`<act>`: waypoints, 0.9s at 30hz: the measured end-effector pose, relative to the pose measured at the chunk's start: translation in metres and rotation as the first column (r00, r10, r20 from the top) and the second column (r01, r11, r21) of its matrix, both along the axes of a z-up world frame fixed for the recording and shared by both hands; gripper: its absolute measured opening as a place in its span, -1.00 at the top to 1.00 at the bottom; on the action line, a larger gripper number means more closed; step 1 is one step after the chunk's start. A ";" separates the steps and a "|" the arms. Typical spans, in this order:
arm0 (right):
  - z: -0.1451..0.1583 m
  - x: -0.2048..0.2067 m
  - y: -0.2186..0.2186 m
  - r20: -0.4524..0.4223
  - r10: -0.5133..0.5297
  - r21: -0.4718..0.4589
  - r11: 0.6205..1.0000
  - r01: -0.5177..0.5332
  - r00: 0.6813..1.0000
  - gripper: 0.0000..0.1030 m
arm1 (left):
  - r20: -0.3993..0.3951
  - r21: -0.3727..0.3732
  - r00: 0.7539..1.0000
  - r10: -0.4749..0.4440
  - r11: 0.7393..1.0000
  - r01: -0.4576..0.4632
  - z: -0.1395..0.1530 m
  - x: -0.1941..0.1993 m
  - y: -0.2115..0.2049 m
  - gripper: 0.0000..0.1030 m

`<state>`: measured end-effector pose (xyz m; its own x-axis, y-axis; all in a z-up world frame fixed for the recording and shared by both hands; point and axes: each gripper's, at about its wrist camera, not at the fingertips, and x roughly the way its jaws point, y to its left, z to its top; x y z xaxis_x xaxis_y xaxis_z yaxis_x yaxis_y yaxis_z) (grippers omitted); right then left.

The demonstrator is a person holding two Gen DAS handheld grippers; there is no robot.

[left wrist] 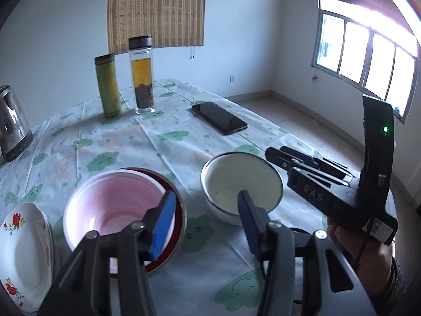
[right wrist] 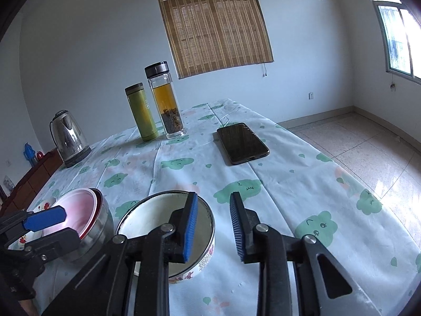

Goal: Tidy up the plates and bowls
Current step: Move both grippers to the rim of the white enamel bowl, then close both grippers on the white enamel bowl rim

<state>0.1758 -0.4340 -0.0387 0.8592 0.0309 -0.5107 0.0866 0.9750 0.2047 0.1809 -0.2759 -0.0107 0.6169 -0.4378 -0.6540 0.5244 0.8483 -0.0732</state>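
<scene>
Now, key spot: the white bowl (right wrist: 158, 218) sits low in the middle of the right wrist view. Its right rim shows in the gap between the two blue pads of the right gripper (right wrist: 213, 210).
Which way: the bowl lies just ahead and a bit to the left of that gripper.
Nearer hand: I think the right one, because it is at the rim. The left gripper (left wrist: 205, 218) hangs between the two bowls, with one pad over each.
Long side: none, because the bowl is round. Any part of the rim would do for a pinch.
Right gripper: its pads are a little apart. They do not seem to press on the rim, so I think it is not holding anything.
Left gripper: its pads are apart with only the tablecloth (left wrist: 171, 137) showing between them.
White bowl looks: cream inside, with a thin dark rim and small flowers low on its outside wall. It is empty and stands upright.
Other dishes: a pink bowl (left wrist: 113, 205) sits inside a red bowl (left wrist: 181, 221) in the lower left of the left wrist view. A flowered plate (left wrist: 23, 250) sits at the far left edge.
Next move, my guess: pinch the white bowl's rim and lift it over to the pink bowl.
</scene>
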 end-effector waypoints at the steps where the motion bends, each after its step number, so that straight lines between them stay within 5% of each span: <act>1: -0.001 0.002 0.000 -0.009 0.011 0.002 1.000 -0.011 1.000 0.46 | -0.008 0.004 1.000 -0.008 1.000 0.008 -0.001 0.001 -0.005 0.24; 4: -0.005 0.005 -0.002 -0.027 0.028 0.019 0.999 -0.027 0.999 0.47 | -0.037 0.025 0.999 -0.019 0.999 0.020 -0.007 0.005 -0.018 0.37; 17: -0.013 0.014 -0.005 -0.092 0.060 0.051 0.997 -0.056 0.994 0.47 | -0.096 0.093 0.995 0.029 0.995 -0.020 -0.026 0.023 -0.037 0.37; 27: -0.018 0.020 -0.007 -0.121 0.096 0.089 0.992 -0.085 0.988 0.57 | -0.106 0.076 0.994 0.028 0.997 -0.020 -0.032 0.024 -0.040 0.37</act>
